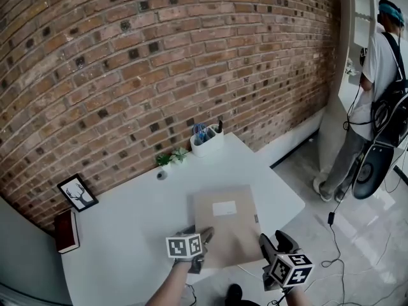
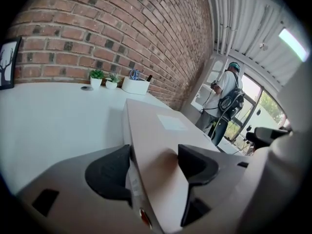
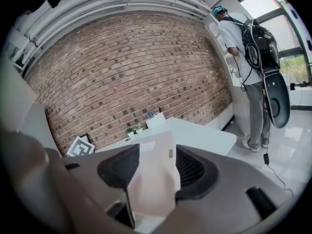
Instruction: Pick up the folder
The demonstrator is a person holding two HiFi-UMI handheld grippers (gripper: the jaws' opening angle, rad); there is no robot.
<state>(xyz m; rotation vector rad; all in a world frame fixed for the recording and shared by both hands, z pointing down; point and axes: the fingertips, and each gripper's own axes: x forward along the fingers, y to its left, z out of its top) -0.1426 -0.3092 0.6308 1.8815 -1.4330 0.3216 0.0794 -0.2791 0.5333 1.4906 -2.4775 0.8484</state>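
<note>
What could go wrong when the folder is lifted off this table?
On the left gripper the jaws are opening with the folder between them, unpressed, so a lift now may tilt or drop it. The right gripper also sits at the near edge, so the far end may sag.

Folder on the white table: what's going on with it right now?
A person works a gripper in each hand at the tan folder, which appears to lie flat on the white table. The left gripper has the folder's near edge between its jaws, which are opening. The right gripper has a near corner between its parted jaws; whether its pads press on it is unclear. The folder is not lifted.
</note>
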